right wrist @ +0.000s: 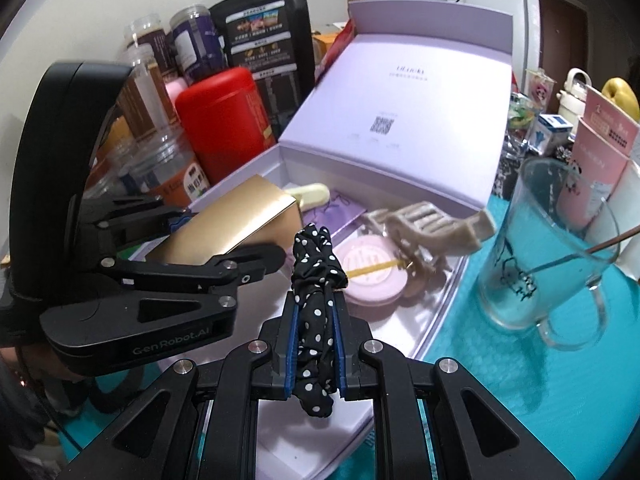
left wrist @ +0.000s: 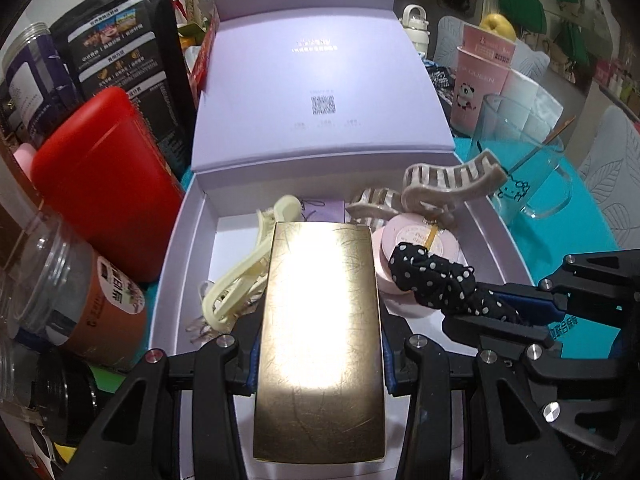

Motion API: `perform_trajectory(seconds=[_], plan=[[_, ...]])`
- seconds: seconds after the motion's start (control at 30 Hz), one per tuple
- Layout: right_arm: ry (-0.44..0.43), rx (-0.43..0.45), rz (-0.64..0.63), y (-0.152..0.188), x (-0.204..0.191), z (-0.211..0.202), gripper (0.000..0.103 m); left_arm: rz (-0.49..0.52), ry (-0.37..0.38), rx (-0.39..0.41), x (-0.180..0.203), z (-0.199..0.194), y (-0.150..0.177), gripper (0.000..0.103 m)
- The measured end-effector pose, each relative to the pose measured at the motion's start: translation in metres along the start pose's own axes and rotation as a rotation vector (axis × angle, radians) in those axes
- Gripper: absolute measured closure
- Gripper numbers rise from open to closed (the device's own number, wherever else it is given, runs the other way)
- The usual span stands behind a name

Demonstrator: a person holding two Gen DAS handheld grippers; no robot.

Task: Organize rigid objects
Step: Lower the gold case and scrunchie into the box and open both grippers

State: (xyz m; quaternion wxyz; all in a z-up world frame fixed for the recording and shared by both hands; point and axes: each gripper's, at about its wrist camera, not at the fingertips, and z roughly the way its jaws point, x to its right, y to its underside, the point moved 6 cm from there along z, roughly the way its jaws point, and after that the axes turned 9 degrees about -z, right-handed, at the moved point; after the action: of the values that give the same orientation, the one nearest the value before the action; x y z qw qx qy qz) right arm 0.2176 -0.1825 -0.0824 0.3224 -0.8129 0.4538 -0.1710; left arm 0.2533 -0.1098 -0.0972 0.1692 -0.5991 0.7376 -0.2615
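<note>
**Two held items poised over the open lilac box**

Nearest the left wrist camera, a flat gold rectangular carton (left wrist: 320, 320) is clamped between the blue-padded fingers of the left gripper (left wrist: 318, 356), whose jaws stand partly apart, pressed against the carton's two long sides. The carton is held over the near half of the open lilac cardboard box (left wrist: 176, 264), tilted down towards its floor.

To the right of the carton, a black fabric scrunchie with white polka dots (right wrist: 316, 312) is pinched in the right gripper (right wrist: 316, 344), whose jaws are drawn tightly together on it. The scrunchie is held above the box's near right corner.

Inside the box, a cream plastic claw clip (left wrist: 244, 276) is seen at the left, a round pale pink tin (right wrist: 370, 276) at the right, and a beige ribbed claw clip (left wrist: 448, 188) partly over the tin, reaching across the box's right wall. A small purple card (right wrist: 336, 216) lies towards the back wall.

Behind the box, its hinged lid (left wrist: 320, 92) stands raised. Left of the box a red canister (left wrist: 108, 184) is seen; right of it a clear glass mug (right wrist: 548, 256) stands on the teal tablecloth (right wrist: 520, 380).
</note>
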Motion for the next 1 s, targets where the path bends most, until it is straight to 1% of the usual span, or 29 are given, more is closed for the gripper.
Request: perform_trajectory(seconds=[0.23,0.33,0.5,0.7,0.87,1.0], plan=[[-0.005,-0.039,0.007,0.01,0.003,0.015,0.088,-0.002,0.004,-0.053,0.005,0.016,0.004,0.06],[-0.003,-0.037,0.001,0.008,0.003,0.017,0.088,-0.005,-0.003,-0.052,0.004,0.017,0.001,0.06],[-0.009,-0.039,0.005,0.007,0.004,0.019,0.087,-0.031,-0.014,-0.081,0.001,0.025,-0.004,0.06],[-0.028,-0.047,0.02,0.003,0.008,0.02,0.086,-0.047,-0.024,-0.084,-0.002,0.033,-0.011,0.06],[-0.007,-0.074,-0.002,-0.001,0.008,0.027,0.084,-0.045,-0.023,-0.1,-0.004,0.036,-0.015,0.06],[-0.027,-0.092,0.009,-0.004,0.011,0.029,0.084,-0.056,-0.016,-0.106,-0.006,0.039,-0.02,0.06]])
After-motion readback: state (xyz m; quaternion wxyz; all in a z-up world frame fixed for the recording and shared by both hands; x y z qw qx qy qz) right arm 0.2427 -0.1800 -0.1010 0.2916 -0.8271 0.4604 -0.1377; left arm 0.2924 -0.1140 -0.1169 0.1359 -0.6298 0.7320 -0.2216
